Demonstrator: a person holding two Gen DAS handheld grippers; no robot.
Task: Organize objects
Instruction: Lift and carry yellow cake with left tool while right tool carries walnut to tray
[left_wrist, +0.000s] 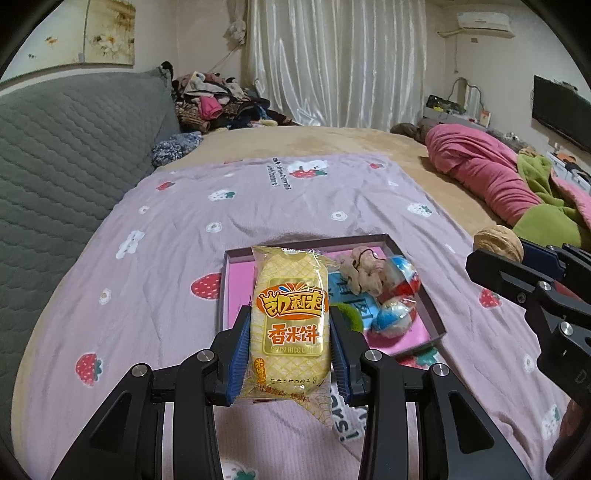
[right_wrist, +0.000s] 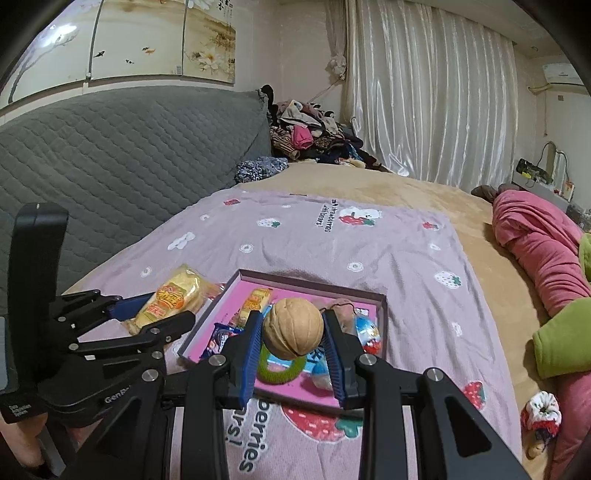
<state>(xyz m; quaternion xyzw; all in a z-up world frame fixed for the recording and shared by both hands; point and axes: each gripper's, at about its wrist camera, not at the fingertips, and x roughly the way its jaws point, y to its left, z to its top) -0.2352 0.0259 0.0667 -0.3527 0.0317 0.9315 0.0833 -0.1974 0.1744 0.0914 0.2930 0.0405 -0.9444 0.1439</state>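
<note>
A: Left gripper (left_wrist: 288, 347) has its fingers clamped on the rice cake packet (left_wrist: 290, 325), held above the near edge of the pink-lined box (left_wrist: 413, 240) on the bed.

B: And the right gripper (right_wrist: 293, 343) is clenched round the walnut (right_wrist: 293, 328), over the box too.

A: I'd lower each into a bare patch, clear of the green ring (right_wrist: 280, 373), then let go gently

Bedroom: bed (left_wrist: 332, 144) under a tan cover and a lilac strawberry-print blanket (left_wrist: 258, 206), grey quilted headboard (left_wrist: 66, 155) on the left, white satin curtains (left_wrist: 332, 62) behind, piled clothes (left_wrist: 218, 101) in the corner, air conditioner (left_wrist: 484, 22) high on the right wall, dark TV (left_wrist: 561, 110) below.
</note>
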